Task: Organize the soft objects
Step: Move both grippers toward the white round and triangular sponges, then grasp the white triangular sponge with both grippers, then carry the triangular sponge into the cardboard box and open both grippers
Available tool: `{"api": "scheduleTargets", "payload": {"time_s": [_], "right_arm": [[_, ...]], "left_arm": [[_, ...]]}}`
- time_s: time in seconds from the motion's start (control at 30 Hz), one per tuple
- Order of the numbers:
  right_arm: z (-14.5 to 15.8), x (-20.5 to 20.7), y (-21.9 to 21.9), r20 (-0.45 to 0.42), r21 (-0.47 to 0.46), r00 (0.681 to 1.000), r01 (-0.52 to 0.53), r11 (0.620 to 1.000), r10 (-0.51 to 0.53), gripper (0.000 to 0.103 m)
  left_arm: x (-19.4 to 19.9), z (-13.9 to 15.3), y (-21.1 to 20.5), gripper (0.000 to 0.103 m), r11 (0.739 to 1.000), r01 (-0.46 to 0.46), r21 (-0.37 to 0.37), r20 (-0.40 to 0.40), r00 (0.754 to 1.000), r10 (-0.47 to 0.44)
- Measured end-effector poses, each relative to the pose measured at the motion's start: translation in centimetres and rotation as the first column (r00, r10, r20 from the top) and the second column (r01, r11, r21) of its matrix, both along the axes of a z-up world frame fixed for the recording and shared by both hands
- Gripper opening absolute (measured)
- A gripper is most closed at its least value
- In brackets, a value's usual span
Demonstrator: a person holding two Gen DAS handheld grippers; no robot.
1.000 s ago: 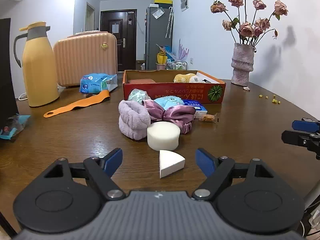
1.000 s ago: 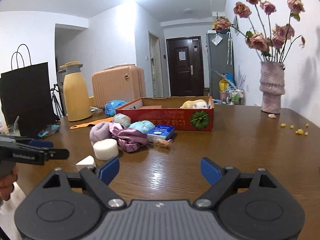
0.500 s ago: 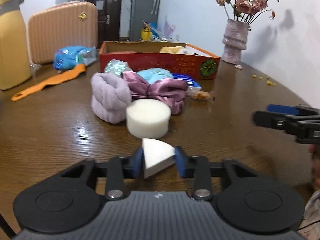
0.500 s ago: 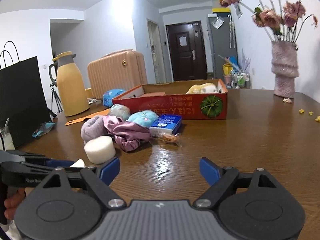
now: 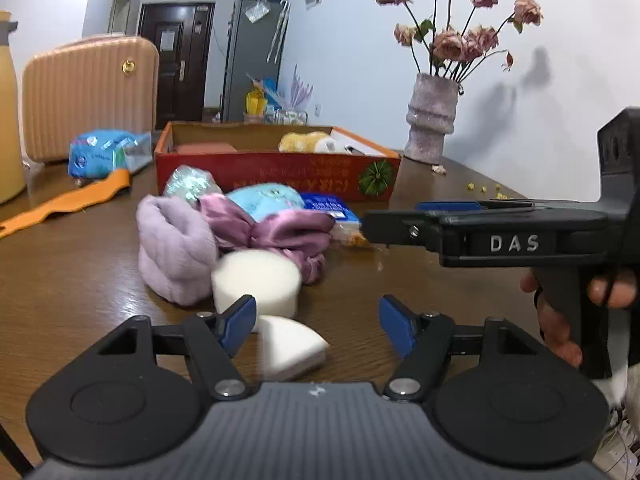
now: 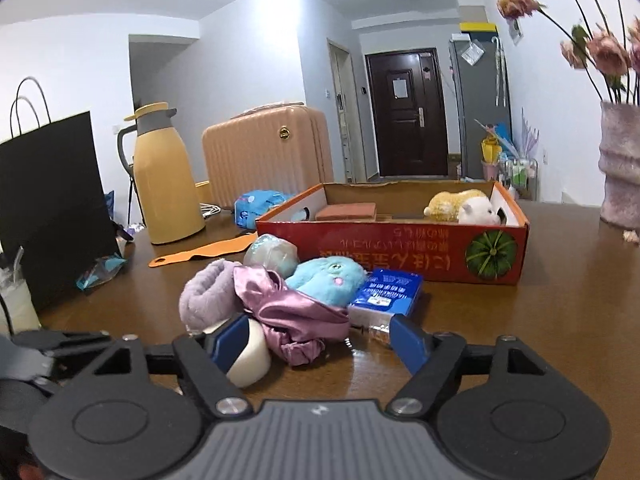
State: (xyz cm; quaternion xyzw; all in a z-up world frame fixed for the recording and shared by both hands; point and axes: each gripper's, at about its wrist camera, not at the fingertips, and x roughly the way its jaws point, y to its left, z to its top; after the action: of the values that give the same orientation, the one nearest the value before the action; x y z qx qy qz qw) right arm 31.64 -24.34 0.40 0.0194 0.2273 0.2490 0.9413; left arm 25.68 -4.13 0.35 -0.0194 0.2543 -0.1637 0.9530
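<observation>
A white wedge sponge [image 5: 292, 346] lies on the wooden table between the fingers of my left gripper [image 5: 319, 322]. That gripper's jaws are opening and its pads stand clear of the wedge. Just beyond are a round white sponge [image 5: 256, 280], a lilac fluffy band [image 5: 176, 248], a pink satin scrunchie [image 5: 280, 232] and a blue plush [image 5: 266, 200]. My right gripper [image 6: 320, 340] faces the same pile with its jaws closing. The scrunchie [image 6: 296, 320] lies ahead between its fingers, untouched. The round sponge [image 6: 250, 356] is partly hidden behind its left finger. A red box [image 6: 400, 256] holds a yellow-and-white plush [image 6: 464, 206].
A blue tissue pack [image 6: 386, 292] lies before the box. A yellow thermos [image 6: 166, 184], peach suitcase [image 6: 264, 160], orange strap [image 6: 204, 254] and black paper bag [image 6: 48, 200] stand at the left. A vase of dried roses [image 5: 432, 120] stands at the back right.
My left gripper closed on the wedge sponge and then opened again, so the wedge now rests free on the table. My right gripper came forward to the pile and its jaws narrowed a little.
</observation>
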Motion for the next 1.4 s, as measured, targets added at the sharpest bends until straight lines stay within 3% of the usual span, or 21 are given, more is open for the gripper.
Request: {"api": "scheduleTargets", "payload": {"time_s": [0.13,0.23,0.33,0.4,0.47,0.67,0.77,0.9,1.03,1.1,1.17,1.23,1.27,1.33,1.37,1.4], "right_arm": [[-0.5,2.3,-0.3,0.007,-0.101,0.998,0.062,0.993,-0.061,0.075],[-1.5,5.6,-0.2,-0.053,-0.138,0.998,0.028,0.990,-0.035,0.067],[-2.6,8.1,0.5,-0.103,-0.166,0.995,-0.008,0.986,-0.010,0.049],[-3.2,8.7,1.0,-0.119,-0.219,0.993,-0.006,0.976,-0.021,0.024],[-3.5,8.0,0.9,-0.142,-0.229,0.990,-0.021,0.973,-0.012,0.014],[-3.2,2.2,-1.1,-0.154,-0.195,0.988,-0.029,0.980,-0.002,0.012],[-1.7,0.4,-2.6,-0.130,-0.120,0.991,-0.005,0.993,-0.011,0.012],[2.8,3.9,-4.8,-0.093,0.032,0.995,0.031,0.999,-0.028,0.013],[5.8,14.5,-4.4,-0.158,0.101,0.987,0.034,0.994,-0.018,0.013],[5.9,20.5,-3.1,-0.212,0.070,0.977,0.042,0.997,-0.026,0.013],[5.3,25.6,-1.1,-0.237,-0.022,0.970,0.046,0.999,-0.050,0.013],[4.3,29.1,0.2,-0.256,-0.071,0.964,0.050,0.996,-0.066,0.014],[3.7,30.8,0.7,-0.270,-0.091,0.960,0.049,0.995,-0.072,0.015],[2.8,32.9,1.2,-0.276,-0.128,0.955,0.078,0.989,-0.111,0.029],[2.6,33.5,1.3,-0.274,-0.139,0.953,0.091,0.986,-0.126,0.049],[2.4,33.9,1.2,-0.267,-0.141,0.953,0.107,0.984,-0.142,0.059]], "left_arm": [[0.4,-0.1,1.6,0.071,0.998,-0.054,0.020,-0.028,0.998,0.055],[0.8,-0.8,1.3,0.070,0.999,-0.035,0.000,-0.057,0.998,0.035],[1.5,-1.5,0.4,0.033,1.000,-0.018,0.014,-0.117,0.993,0.020],[1.2,-1.4,0.3,0.031,1.000,-0.029,0.013,-0.111,0.993,0.030],[0.4,-1.2,0.4,0.030,1.000,-0.022,-0.004,-0.109,0.994,0.021],[-1.7,0.4,0.1,0.030,1.000,0.002,-0.031,-0.092,0.996,-0.005],[-0.5,2.6,0.1,0.030,0.995,0.037,-0.094,-0.072,0.996,-0.044],[6.7,7.9,0.0,0.032,0.995,0.031,-0.093,-0.018,0.999,-0.033],[19.5,11.2,-0.9,0.033,0.997,0.016,-0.074,-0.044,0.999,-0.019],[27.0,10.9,-1.7,0.033,0.997,-0.029,-0.069,-0.110,0.994,0.021],[33.2,9.8,-2.5,0.033,0.995,-0.076,-0.062,-0.183,0.981,0.063],[37.2,8.6,-3.1,0.036,0.996,-0.086,-0.036,-0.207,0.975,0.077],[39.0,7.8,-3.3,0.043,0.995,-0.094,-0.027,-0.220,0.972,0.086],[41.1,6.3,-3.3,0.051,0.991,-0.130,-0.006,-0.251,0.960,0.125],[41.6,5.8,-3.3,0.055,0.989,-0.149,0.006,-0.255,0.956,0.146],[41.7,5.4,-3.1,0.059,0.988,-0.154,0.010,-0.253,0.955,0.152]]}}
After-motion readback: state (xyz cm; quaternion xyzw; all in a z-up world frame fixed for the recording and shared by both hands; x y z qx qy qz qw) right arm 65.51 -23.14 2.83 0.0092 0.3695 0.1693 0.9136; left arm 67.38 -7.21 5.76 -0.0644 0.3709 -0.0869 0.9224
